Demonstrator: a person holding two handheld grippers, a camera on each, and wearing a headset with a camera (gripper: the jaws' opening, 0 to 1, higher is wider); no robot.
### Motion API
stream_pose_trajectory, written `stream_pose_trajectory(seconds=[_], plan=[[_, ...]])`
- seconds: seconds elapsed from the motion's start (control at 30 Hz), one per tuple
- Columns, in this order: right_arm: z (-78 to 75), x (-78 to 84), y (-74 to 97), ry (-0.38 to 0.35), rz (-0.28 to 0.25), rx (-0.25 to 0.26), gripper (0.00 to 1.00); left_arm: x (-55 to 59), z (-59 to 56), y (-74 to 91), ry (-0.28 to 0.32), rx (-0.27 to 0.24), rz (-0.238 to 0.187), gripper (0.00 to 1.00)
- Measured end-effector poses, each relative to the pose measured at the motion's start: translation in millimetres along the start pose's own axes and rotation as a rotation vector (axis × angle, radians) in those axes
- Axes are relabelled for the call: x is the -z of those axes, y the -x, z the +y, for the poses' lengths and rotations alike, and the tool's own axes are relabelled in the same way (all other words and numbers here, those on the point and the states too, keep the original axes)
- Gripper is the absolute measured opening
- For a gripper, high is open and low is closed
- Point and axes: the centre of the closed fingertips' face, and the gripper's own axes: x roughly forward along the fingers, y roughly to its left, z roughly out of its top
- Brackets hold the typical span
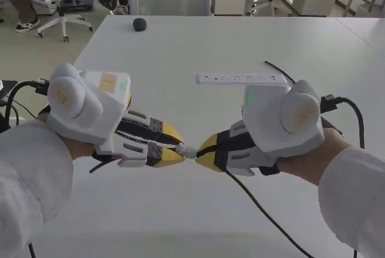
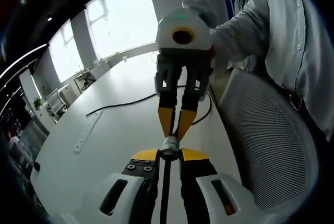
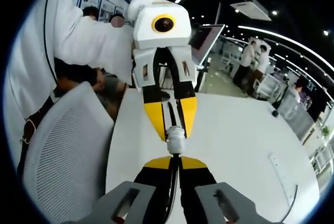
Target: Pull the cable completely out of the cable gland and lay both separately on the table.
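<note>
Over white office table (image 1: 240, 41), left gripper (image 1: 179, 148) pinching gland (image 1: 189, 151), right gripper (image 1: 202, 150) pinching cable (image 1: 258, 207)

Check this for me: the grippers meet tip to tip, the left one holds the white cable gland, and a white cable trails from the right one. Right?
Not quite. The cable trailing from the right gripper is black, not white; the head view shows it. The rest holds: the grippers meet tip to tip and the left gripper holds the white cable gland.
</note>
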Motion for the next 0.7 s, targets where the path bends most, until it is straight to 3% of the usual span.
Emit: stream_pose_trajectory(seconds=[0.13, 0.4, 0.7], plan=[[-1.5, 2.8, -0.1, 0.012, 0.003, 0.011, 0.0, 0.2, 0.9, -0.2, 0.0, -0.003, 0.0, 0.15], [-4.4, 23.2, -1.6, -0.019, 0.02, 0.028, 0.0, 5.2, 4.3, 3.3, 0.004, -0.017, 0.009, 0.15], [-8.7, 74.4, -7.9, -0.12, 0.086, 0.055, 0.0, 7.9, 8.8, 11.9, 0.012, -0.041, 0.009, 0.15]])
